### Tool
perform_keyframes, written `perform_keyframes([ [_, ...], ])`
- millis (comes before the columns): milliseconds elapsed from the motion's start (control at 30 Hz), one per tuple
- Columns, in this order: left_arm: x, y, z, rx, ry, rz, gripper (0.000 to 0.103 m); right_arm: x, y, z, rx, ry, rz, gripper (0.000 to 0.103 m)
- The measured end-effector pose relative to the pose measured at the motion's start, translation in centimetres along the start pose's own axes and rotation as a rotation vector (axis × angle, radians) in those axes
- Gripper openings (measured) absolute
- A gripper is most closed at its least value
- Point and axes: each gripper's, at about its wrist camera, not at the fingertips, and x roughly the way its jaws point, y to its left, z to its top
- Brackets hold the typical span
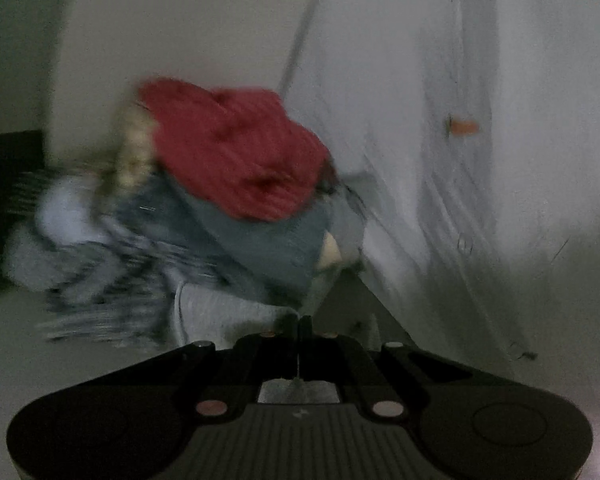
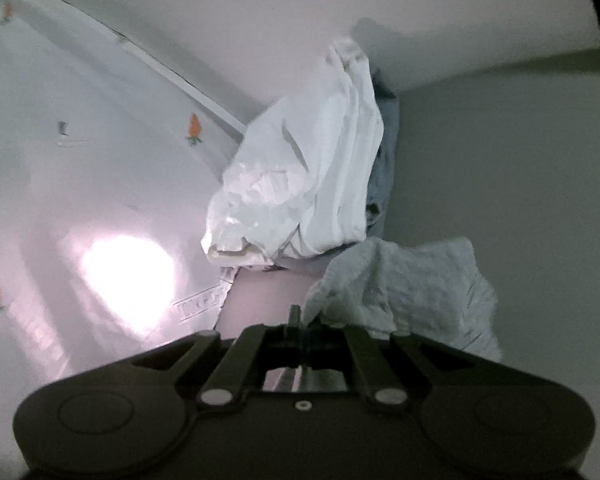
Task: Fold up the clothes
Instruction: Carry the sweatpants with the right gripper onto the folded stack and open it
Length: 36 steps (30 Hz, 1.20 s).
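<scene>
Left wrist camera sits just behind its own gripper (image 1: 300, 326), tilted downward, looking close onto a blurred heap of clothes (image 1: 204, 200) with a red garment (image 1: 236, 152) on top. Right wrist camera rides behind the right gripper (image 2: 300, 320), also angled down, near a white bundle (image 2: 300, 184). Both views catch the pale carrot-printed sheet (image 1: 464, 128) (image 2: 100, 152), on opposite sides of the picture.

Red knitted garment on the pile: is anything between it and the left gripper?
Yes. The red knitted garment tops the pile; a blue-grey garment and a pale grey cloth lie between it and the shut left gripper.
</scene>
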Motion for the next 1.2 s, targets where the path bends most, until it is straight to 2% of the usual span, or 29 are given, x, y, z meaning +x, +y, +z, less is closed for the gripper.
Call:
perform_keyframes([
  [100, 5.6, -4.3, -1.2, 0.072, 0.034, 0.028, 0.0, 4.3, 1.5, -0.7, -0.006, 0.012, -0.062, 0.002],
  [267, 13.3, -9.8, -3.4, 0.149, 0.08, 0.02, 0.0, 10.2, 3.2, -1.8, -0.059, 0.026, -0.157, 0.002],
  [500, 19.3, -13.5, -5.2, 0.189, 0.124, -0.002, 0.0, 14.6, 4.3, -2.3, -0.078, 0.03, -0.187, 0.003],
  [567, 20.3, -13.7, -5.3, 0.193, 0.137, -0.002, 0.001, 15.5, 4.8, -2.5, -0.108, 0.039, -0.219, 0.01],
  [600, 20.7, -13.8, -5.4, 0.194, 0.142, -0.001, 0.002, 15.7, 5.1, -2.6, -0.132, 0.039, -0.23, 0.018],
  [633, 21.1, -13.8, -5.4, 0.195, 0.147, -0.001, 0.003, 15.7, 5.4, -2.8, -0.156, 0.036, -0.227, 0.031],
  [700, 20.8, -13.8, -4.6, 0.201, 0.122, -0.029, 0.021, 15.0, 6.4, -3.2, -0.207, 0.023, -0.191, 0.051],
  [733, 20.0, -13.8, -4.0, 0.211, 0.095, -0.055, 0.034, 14.4, 7.0, -3.5, -0.246, 0.008, -0.173, 0.052],
  [767, 19.2, -13.7, -3.5, 0.228, 0.073, -0.075, 0.042, 13.7, 7.6, -3.9, -0.29, -0.005, -0.16, 0.052],
  [833, 17.6, -13.8, -2.9, 0.287, 0.048, -0.104, 0.043, 12.2, 8.5, -4.8, -0.358, -0.03, -0.12, 0.052],
  [900, 16.0, -13.7, -3.7, 0.362, 0.072, -0.129, 0.043, 10.4, 9.1, -6.0, -0.418, -0.06, -0.066, 0.052],
  [967, 14.5, -13.4, -5.1, 0.428, 0.107, -0.148, 0.043, 8.8, 9.3, -7.5, -0.469, -0.086, -0.029, 0.038],
  [1033, 13.4, -12.9, -7.4, 0.473, 0.155, -0.149, 0.043, 7.7, 8.7, -8.8, -0.508, -0.108, -0.018, 0.018],
  [1100, 12.3, -11.9, -9.7, 0.472, 0.23, -0.157, 0.043, 6.8, 8.1, -9.7, -0.525, -0.122, -0.01, 0.017],
  [1200, 10.8, -10.6, -12.4, 0.435, 0.312, -0.144, 0.043, 6.3, 7.3, -9.3, -0.469, -0.136, -0.005, 0.018],
])
